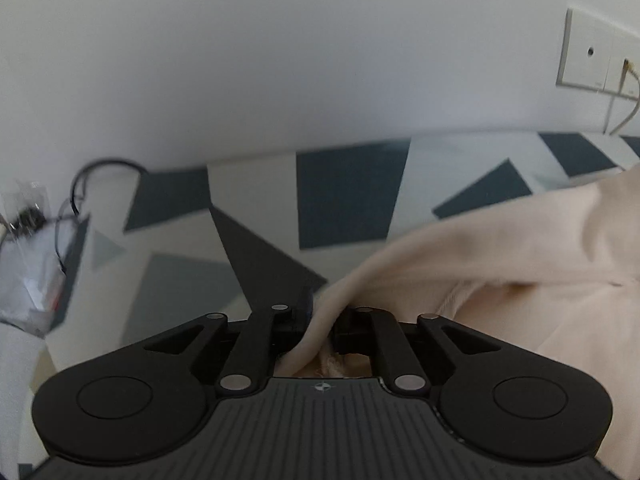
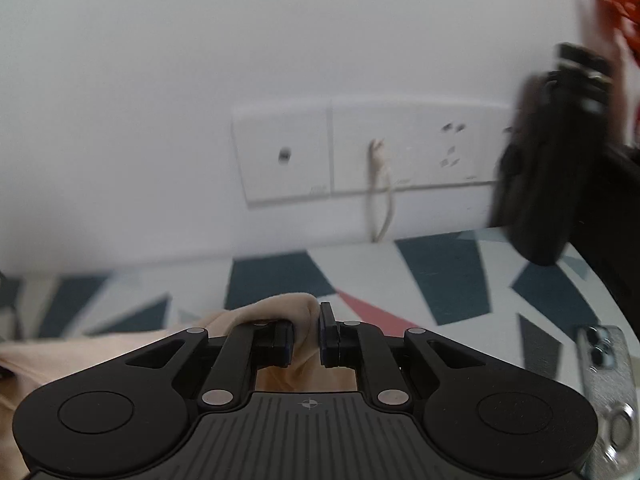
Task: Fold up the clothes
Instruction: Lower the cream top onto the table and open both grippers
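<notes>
Both grippers are pinching the pale peach soft-knit garment (image 1: pixel 500 264): the left gripper (image 1: pixel 322 322) and right gripper (image 2: pixel 306 334) are each clamping a bunched edge. The folding looks barely started. Ahead, the geometric-patterned worktop (image 1: pixel 348 196) is lying open up to the white wall (image 2: pixel 160 80).

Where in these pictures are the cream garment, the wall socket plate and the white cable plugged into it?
cream garment (image 1: pixel 500 248), left wrist view, on its broad draped upper fold.
wall socket plate (image 2: pixel 280 152), right wrist view, on its left panel.
white cable (image 2: pixel 386 200), right wrist view, on its hanging loop.
</notes>
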{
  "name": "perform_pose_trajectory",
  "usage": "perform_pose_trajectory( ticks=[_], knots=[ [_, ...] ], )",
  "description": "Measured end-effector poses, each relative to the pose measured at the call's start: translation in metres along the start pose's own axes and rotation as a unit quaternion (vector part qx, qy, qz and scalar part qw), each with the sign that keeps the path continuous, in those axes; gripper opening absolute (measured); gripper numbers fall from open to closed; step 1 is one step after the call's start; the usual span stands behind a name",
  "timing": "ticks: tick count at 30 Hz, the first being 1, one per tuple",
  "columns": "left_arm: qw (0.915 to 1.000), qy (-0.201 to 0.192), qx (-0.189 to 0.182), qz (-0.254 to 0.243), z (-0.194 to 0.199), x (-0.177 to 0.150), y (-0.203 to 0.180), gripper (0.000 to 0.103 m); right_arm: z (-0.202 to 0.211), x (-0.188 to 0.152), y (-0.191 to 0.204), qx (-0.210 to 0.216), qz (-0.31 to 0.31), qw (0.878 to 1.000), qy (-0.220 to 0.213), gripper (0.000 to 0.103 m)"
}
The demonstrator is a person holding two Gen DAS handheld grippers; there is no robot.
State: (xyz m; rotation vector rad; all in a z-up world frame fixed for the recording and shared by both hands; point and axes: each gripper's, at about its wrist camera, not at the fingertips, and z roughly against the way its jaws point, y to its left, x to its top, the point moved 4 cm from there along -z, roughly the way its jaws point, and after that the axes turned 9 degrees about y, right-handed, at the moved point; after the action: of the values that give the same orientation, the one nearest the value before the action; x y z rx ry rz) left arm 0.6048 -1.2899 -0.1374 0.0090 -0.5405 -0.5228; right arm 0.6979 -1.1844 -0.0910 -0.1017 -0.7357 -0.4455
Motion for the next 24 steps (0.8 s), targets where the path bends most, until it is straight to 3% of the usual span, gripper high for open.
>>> perform_pose_trajectory(
  ticks=[1,2,3,4,5,6,9,14,19,24],
  knots=[
    [1.0000,0.006,0.000,0.002,-0.001,-0.002,0.002,0.019,-0.010,-0.003,0.003,-0.007,0.009,1.000,0.002,0.014],
    [1.0000,0.006,0.003,-0.003,0.003,-0.003,0.006,0.038,-0.014,-0.005,0.005,-0.016,0.012,1.000,0.005,0.019],
    [0.9999,0.006,0.005,-0.008,0.007,-0.005,0.009,0.067,-0.016,-0.007,0.007,-0.026,0.013,1.000,0.007,0.033],
    [0.9999,0.006,0.008,-0.014,0.012,-0.006,0.013,0.078,-0.018,-0.009,0.009,-0.036,0.014,0.999,0.009,0.042],
    [0.9997,0.001,-0.004,-0.026,0.020,-0.007,0.015,0.085,-0.020,-0.011,0.010,-0.046,0.016,0.999,0.012,0.064],
    [0.9990,0.008,-0.013,-0.041,0.025,-0.003,0.011,0.085,-0.019,-0.012,0.010,-0.049,0.016,0.999,0.015,0.074],
    [0.9956,0.037,-0.028,-0.081,0.044,0.003,0.010,0.085,-0.005,-0.009,0.004,-0.028,0.017,0.999,0.027,0.078],
    [0.9944,0.009,-0.082,-0.065,0.099,-0.020,0.031,0.090,0.064,-0.022,-0.002,0.001,-0.015,1.000,0.004,0.088],
    [0.9936,0.014,-0.104,-0.041,0.141,-0.101,0.067,0.093,0.141,-0.064,-0.012,0.041,-0.054,0.998,0.001,0.088],
    [0.9960,0.040,-0.077,-0.019,0.154,-0.207,0.086,0.094,0.198,-0.156,-0.010,0.034,-0.064,0.997,0.022,0.088]
  ],
)
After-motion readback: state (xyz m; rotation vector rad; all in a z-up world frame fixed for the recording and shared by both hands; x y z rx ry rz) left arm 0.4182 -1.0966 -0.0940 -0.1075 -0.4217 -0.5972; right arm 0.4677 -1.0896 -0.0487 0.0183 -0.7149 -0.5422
